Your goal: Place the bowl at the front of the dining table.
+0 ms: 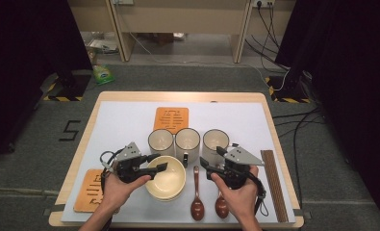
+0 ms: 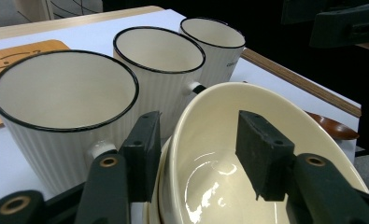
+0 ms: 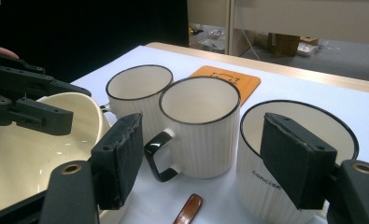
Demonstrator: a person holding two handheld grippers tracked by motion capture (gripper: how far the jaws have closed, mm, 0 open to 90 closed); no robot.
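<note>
black fingers (image 2: 142,154) of the left gripper (image 1: 155,168) stand spread astride the near rim of the cream bowl (image 1: 171,185), one pad outside, one inside, not yet pinching. that glossy, round ceramic bowl sits on the white counter (image 1: 125,120) just in front of three ribbed white mugs (image 1: 187,142) with black rims. the right gripper (image 1: 210,161), fingers also spread and empty, hovers by the rightmost mug (image 3: 285,140), above two brown spoons (image 1: 197,204). the left hand is clearly nearer the bowl.
</note>
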